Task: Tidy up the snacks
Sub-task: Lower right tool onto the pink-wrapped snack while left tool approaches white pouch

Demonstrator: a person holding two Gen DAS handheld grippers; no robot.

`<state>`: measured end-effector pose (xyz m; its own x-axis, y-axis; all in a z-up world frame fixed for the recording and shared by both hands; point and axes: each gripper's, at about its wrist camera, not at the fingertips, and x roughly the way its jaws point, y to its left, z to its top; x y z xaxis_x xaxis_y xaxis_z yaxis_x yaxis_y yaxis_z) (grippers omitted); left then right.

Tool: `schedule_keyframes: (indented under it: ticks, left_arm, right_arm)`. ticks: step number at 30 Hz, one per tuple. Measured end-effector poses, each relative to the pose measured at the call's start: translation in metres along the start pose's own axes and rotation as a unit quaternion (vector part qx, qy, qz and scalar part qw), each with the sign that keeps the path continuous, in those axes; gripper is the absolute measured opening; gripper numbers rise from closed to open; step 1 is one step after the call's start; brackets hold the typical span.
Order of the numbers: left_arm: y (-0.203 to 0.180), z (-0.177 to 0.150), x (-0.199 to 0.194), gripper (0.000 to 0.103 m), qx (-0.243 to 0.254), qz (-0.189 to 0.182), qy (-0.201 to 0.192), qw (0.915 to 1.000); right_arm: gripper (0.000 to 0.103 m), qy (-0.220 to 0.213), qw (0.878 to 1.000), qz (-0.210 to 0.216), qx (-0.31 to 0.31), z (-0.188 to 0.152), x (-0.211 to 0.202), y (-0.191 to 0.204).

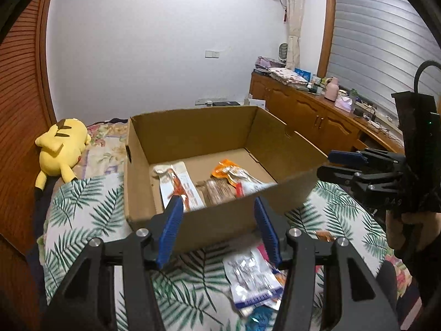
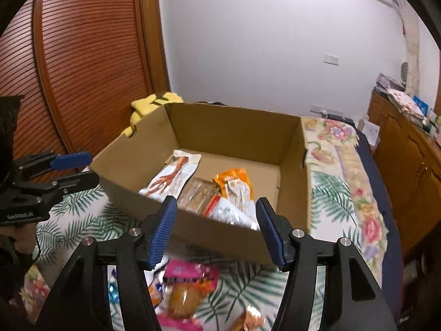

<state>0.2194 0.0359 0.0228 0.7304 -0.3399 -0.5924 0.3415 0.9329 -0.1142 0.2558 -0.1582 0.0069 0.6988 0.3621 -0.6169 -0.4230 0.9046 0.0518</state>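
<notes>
An open cardboard box point(image 1: 193, 127) point(image 2: 234, 127) stands on the bed. Inside lie a white chicken-foot packet point(image 1: 179, 184) point(image 2: 171, 176), a brown packet point(image 1: 217, 190) point(image 2: 197, 193), an orange packet point(image 1: 231, 169) point(image 2: 234, 179) and a silvery packet point(image 1: 253, 186) point(image 2: 228, 212). My left gripper point(image 1: 217, 202) point(image 2: 92, 168) hovers at the box's near-left side, open and holding nothing. My right gripper point(image 2: 216, 202) point(image 1: 326, 163) hovers at the near-right corner, open and holding nothing too. Loose snacks lie in front of the box: a silver-blue packet point(image 1: 250, 278), a pink packet point(image 2: 193, 271) and an orange-brown one point(image 2: 183, 300).
The bed has a leaf-patterned cover point(image 1: 91, 209) and a floral sheet point(image 2: 339, 149). A yellow plush toy point(image 1: 62, 149) lies left of the box. A louvred wooden door point(image 2: 91, 55) is on the left, a cluttered wooden cabinet point(image 1: 303, 110) on the right.
</notes>
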Motion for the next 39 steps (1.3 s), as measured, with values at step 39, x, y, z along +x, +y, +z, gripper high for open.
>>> schedule_keyframes:
  ticks: [39]
  left_arm:
    - [-0.031,-0.075,-0.002,0.054,-0.019,-0.011,0.064,0.9977]
  right_arm:
    - [0.052,0.108,0.992,0.027,0.061,-0.094,0.051,0.021]
